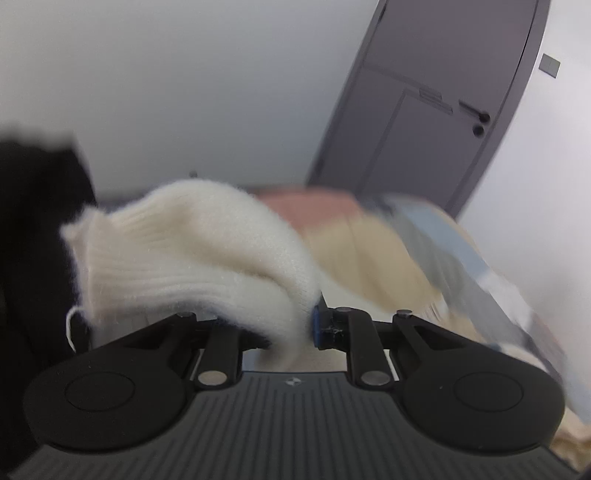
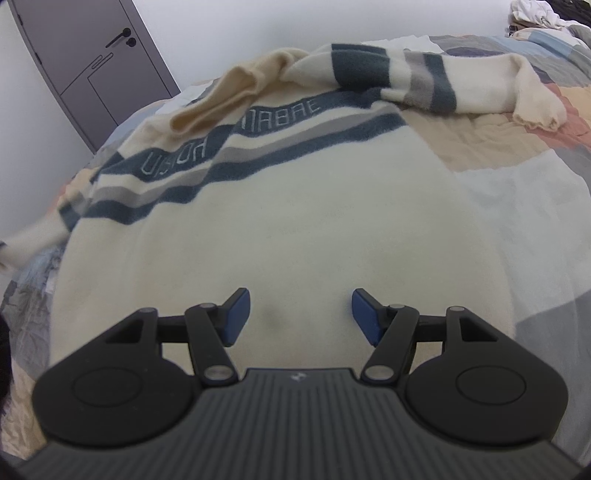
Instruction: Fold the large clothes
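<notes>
A large cream sweater (image 2: pixel 288 221) with dark blue and grey stripes and lettering lies spread on a patchwork bedspread (image 2: pixel 517 173). One striped sleeve (image 2: pixel 424 81) lies across the far side. My right gripper (image 2: pixel 300 317) is open and empty, just above the sweater's plain cream body. My left gripper (image 1: pixel 295 325) is shut on a ribbed cream cuff of the sweater (image 1: pixel 192 258) and holds it lifted above the bed. The left finger is hidden under the cloth.
A grey door (image 1: pixel 436 110) stands behind the bed; it also shows in the right wrist view (image 2: pixel 85 55). White walls surround it. A pile of other clothes (image 2: pixel 543 14) lies at the bed's far right corner. A dark shape (image 1: pixel 33 240) is at the left.
</notes>
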Action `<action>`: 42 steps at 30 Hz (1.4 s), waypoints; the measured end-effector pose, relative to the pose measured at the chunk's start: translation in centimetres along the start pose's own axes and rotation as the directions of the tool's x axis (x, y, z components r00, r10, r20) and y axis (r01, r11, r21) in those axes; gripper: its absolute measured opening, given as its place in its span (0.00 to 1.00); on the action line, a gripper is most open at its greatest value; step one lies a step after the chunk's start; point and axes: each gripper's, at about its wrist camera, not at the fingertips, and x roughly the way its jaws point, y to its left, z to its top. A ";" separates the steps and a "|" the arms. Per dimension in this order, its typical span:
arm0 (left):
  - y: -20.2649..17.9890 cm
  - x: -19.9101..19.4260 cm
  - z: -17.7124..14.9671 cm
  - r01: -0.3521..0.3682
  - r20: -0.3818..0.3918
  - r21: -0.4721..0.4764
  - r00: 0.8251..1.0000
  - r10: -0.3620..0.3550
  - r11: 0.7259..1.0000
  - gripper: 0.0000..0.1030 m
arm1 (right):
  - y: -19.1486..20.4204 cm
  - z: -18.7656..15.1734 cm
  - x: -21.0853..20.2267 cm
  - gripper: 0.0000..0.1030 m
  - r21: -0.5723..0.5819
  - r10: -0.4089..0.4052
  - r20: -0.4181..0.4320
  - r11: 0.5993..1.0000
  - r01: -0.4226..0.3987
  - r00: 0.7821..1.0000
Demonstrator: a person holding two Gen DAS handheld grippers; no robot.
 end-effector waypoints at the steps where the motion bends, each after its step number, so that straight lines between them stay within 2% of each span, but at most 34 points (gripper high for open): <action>1: -0.2 0.5 0.6 -0.018 0.022 0.033 1.000 0.017 0.999 0.20 | 0.1 0.1 0.2 0.63 -0.005 -0.002 0.002 1.000 0.002 1.000; 4: -1.0 3.2 0.3 -0.068 0.007 0.124 0.998 0.067 0.990 0.20 | 0.3 0.4 0.9 0.63 -0.013 -0.011 -0.002 1.000 0.011 1.000; 7: -2.0 6.3 -1.5 -0.115 -0.065 0.227 0.989 0.133 0.967 0.21 | 0.4 0.6 1.6 0.63 -0.018 -0.020 -0.004 1.000 0.020 1.000; 11: -1.3 9.4 -3.6 -0.149 -0.169 0.271 0.965 0.200 0.951 0.23 | 0.3 0.9 2.3 0.63 -0.013 -0.022 -0.006 1.000 0.022 1.000; 14: 1.1 9.5 -4.1 -0.129 -0.198 0.227 0.964 0.176 0.965 0.30 | -0.1 1.2 2.5 0.61 0.009 -0.020 0.000 1.000 0.020 1.000; 15: 1.5 9.1 -4.2 -0.126 -0.197 0.220 0.966 0.170 0.967 0.40 | -0.3 1.4 2.5 0.61 0.028 -0.016 0.002 0.999 0.016 1.000; 16: 1.7 8.8 -4.4 -0.137 -0.195 0.221 0.964 0.181 0.966 0.59 | -0.4 1.4 2.6 0.61 0.041 -0.015 0.004 0.999 0.015 1.000; 18: 1.5 7.7 -4.8 -0.169 -0.199 0.226 0.956 0.215 0.959 0.69 | -0.2 1.4 2.6 0.62 0.036 -0.019 0.003 0.999 0.019 1.000; 21: 1.3 5.5 -4.9 -0.124 -0.219 0.193 0.962 0.165 0.973 0.75 | 0.4 1.4 2.2 0.62 0.007 -0.021 0.011 1.000 0.021 1.000; 25: 0.1 1.7 -5.9 -0.018 -0.258 0.186 0.964 0.067 0.982 0.76 | 0.1 1.4 0.5 0.61 0.012 -0.027 0.053 1.000 0.026 0.998; 29: -1.0 -4.5 -8.0 0.122 -0.300 0.154 0.951 -0.071 0.981 0.76 | -1.3 1.4 -1.9 0.61 0.068 -0.032 0.092 0.997 0.026 0.995; 32: -2.7 -8.3 -9.9 0.198 -0.316 0.146 0.938 -0.144 0.969 0.76 | -2.3 1.1 -3.9 0.61 0.104 -0.040 0.126 0.994 0.027 0.991; 35: -5.0 -11.9 -12.0 0.283 -0.351 0.148 0.911 -0.217 0.948 0.76 | -3.1 0.5 -5.5 0.61 0.134 -0.018 0.152 0.991 -0.003 0.988; 38: -7.6 -14.6 -14.0 0.395 -0.435 0.123 0.846 -0.308 0.910 0.76 | -3.7 0.0 -7.3 0.62 0.149 -0.037 0.188 0.989 0.008 0.981; 42: -11.2 -18.5 -17.9 0.537 -0.491 0.145 0.768 -0.411 0.831 0.76 | -4.8 0.3 -8.4 0.63 0.180 -0.034 0.219 0.984 -0.006 0.975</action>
